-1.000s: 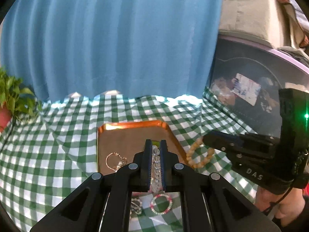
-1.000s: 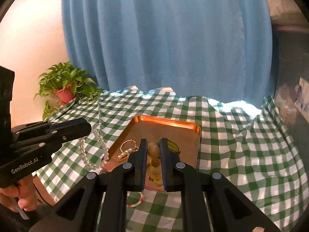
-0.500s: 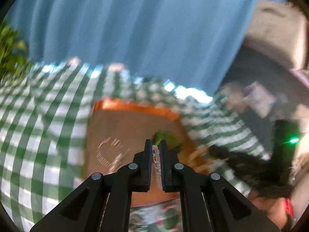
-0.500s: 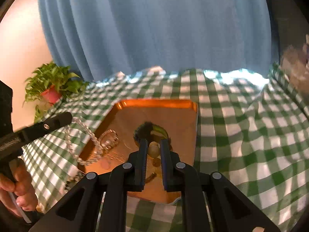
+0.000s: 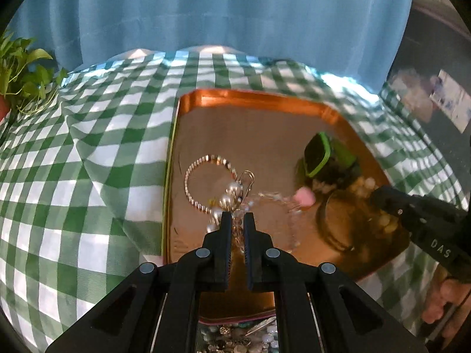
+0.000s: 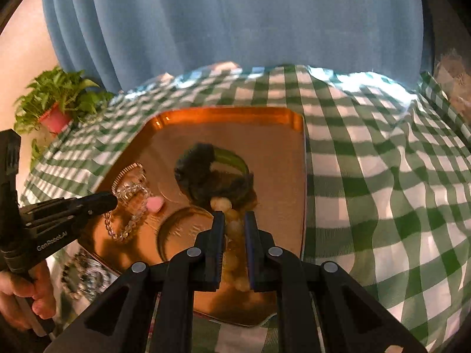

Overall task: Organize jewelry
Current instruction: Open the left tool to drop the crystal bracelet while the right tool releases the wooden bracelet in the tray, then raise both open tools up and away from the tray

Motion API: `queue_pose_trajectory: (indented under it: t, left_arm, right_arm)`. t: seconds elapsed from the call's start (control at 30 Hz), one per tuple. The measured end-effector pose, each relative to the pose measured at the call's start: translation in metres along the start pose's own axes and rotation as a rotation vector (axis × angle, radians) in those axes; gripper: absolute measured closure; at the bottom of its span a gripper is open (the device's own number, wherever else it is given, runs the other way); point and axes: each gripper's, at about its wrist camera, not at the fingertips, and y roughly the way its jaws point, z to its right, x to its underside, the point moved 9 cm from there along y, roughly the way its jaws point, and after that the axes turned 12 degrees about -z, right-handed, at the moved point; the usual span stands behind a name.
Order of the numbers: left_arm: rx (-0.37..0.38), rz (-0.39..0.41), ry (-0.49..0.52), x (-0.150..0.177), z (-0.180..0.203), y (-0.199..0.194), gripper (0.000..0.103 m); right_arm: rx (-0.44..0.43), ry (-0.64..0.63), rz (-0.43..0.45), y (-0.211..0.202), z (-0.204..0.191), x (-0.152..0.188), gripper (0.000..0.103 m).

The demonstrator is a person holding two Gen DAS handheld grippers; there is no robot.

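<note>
Below, a copper tray (image 5: pixel 259 100) sits on green-checked cloth (image 5: pixel 88 147) before a blue curtain (image 5: pixel 229 8); left jaws grasp clear beads (image 5: pixel 235 220), right jaws wooden beads (image 6: pixel 234 229).

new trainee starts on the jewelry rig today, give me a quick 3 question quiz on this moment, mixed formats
1. True or false: the left gripper is shut on a clear bead bracelet.
2. Which item does the right gripper hold? A) a gold chain bracelet B) a tan bead bracelet C) a green and black smartwatch
3. Fill in: the copper tray sits on a green and white ______ tablecloth.

Key:
1. True; clear beads with a pink heart charm trail from its jaws onto the tray.
2. B; the tan bead bracelet is pinched between its fingers.
3. Checked.
</note>
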Motion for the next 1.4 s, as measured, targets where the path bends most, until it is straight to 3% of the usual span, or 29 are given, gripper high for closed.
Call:
queue_pose_trajectory:
  t: [0.1,0.3,0.33,0.37,0.43,0.5,0.53,0.6,0.63,0.73,0.87,1.0,1.07,1.2,1.33,1.4]
  left_arm:
    - [-0.035,0.001,0.018,0.001,0.0,0.002,0.095]
    - [-0.011,-0.019,-0.009,0.004,-0.002,0.002,0.093]
    - [-0.005,-0.023,-0.019,0.006,-0.002,0.001,0.09]
    - [-0.007,-0.025,-0.024,0.007,-0.002,0.0,0.087]
    - [-0.016,-0.014,-0.028,0.011,-0.001,-0.007,0.056]
    - [-0.014,0.012,-0.003,0.012,0.004,-0.019,0.042]
    - [-0.022,0.028,0.008,0.013,0.006,-0.025,0.04]
    - [-0.044,0.057,0.031,0.017,0.01,-0.04,0.035]
    - [-0.052,0.066,0.041,0.021,0.012,-0.047,0.033]
    - [-0.055,0.066,0.035,0.03,0.013,-0.059,0.032]
    - [0.009,0.032,-0.011,0.046,0.02,-0.078,0.031]
    - [-0.041,0.056,-0.002,0.063,0.035,-0.119,0.031]
    - [-0.058,0.061,0.001,0.073,0.042,-0.138,0.027]
    - [-0.101,0.053,-0.006,0.099,0.06,-0.185,0.027]
    - [-0.192,0.097,-0.069,0.12,0.068,-0.239,0.024]
    - [-0.2,0.121,-0.075,0.129,0.072,-0.262,0.022]
  right_arm:
    - [0.001,0.004,-0.019,0.005,0.001,0.003,0.091]
    - [0.027,-0.038,-0.031,0.01,-0.002,0.006,0.087]
    - [0.047,-0.059,-0.029,0.01,-0.004,0.007,0.073]
    - [0.071,-0.07,-0.024,0.01,-0.005,0.007,0.048]
    - [0.039,-0.064,-0.009,0.005,-0.009,0.008,0.033]
    - [0.019,-0.053,-0.002,0.001,-0.012,0.007,0.032]
    - [0.02,-0.051,0.007,-0.003,-0.014,0.007,0.031]
    - [-0.006,-0.056,0.01,-0.008,-0.019,0.008,0.025]
    - [-0.013,-0.054,0.009,-0.01,-0.021,0.01,0.015]
    - [-0.03,-0.057,0.023,-0.022,-0.026,0.019,0.013]
    - [-0.056,-0.05,0.058,-0.045,-0.033,0.032,0.007]
    - [-0.045,0.006,0.11,-0.08,-0.032,0.041,0.006]
    - [-0.007,0.039,0.14,-0.104,-0.03,0.047,0.0]
    - [0.035,0.068,0.13,-0.141,-0.032,0.065,0.0]
    - [0.059,0.036,0.182,-0.184,-0.044,0.079,0.0]
    - [0.091,-0.002,0.214,-0.207,-0.055,0.086,0.0]
